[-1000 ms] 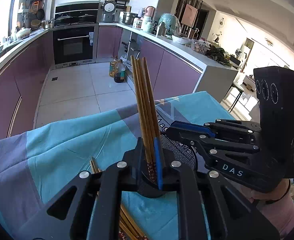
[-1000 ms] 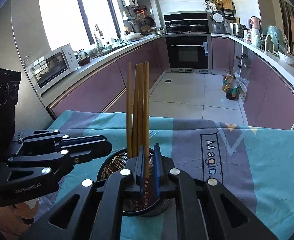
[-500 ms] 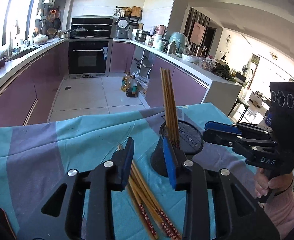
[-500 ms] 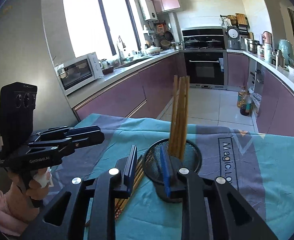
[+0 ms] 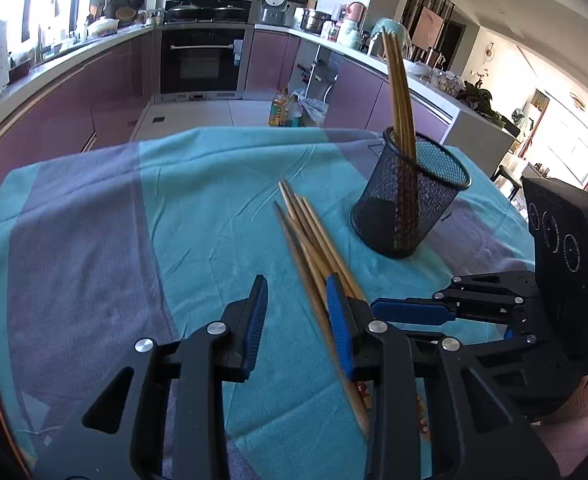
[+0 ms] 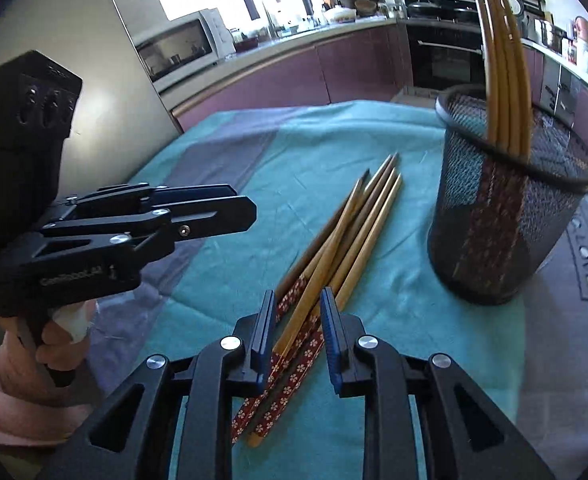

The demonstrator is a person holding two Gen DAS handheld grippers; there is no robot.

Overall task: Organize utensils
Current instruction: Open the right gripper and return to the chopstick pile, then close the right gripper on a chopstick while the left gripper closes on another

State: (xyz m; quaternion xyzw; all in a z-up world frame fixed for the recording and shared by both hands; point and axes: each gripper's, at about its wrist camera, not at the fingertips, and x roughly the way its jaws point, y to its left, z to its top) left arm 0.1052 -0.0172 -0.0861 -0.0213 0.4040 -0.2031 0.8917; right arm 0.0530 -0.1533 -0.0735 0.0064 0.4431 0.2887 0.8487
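A black mesh cup (image 5: pixel 409 196) stands on the teal and purple cloth (image 5: pixel 198 208) with several bamboo chopsticks (image 5: pixel 399 96) upright in it; it also shows in the right wrist view (image 6: pixel 505 220). A loose bundle of chopsticks (image 5: pixel 313 248) with red flowered ends lies on the cloth left of the cup, also in the right wrist view (image 6: pixel 345 248). My left gripper (image 5: pixel 295 324) is open and low over the bundle's near end. My right gripper (image 6: pixel 294 336) is open, its jaws on either side of the bundle's red ends.
The right gripper's body (image 5: pixel 533 300) is close at the left gripper's right side. The left gripper's body (image 6: pixel 94 232) is to the right gripper's left. The table edge drops to a kitchen floor (image 5: pixel 206 112) beyond the cloth, with purple cabinets (image 6: pixel 286 76) behind.
Both grippers let go of the chopsticks now standing in the cup, opened, drew back and came down to the loose bundle on the cloth.
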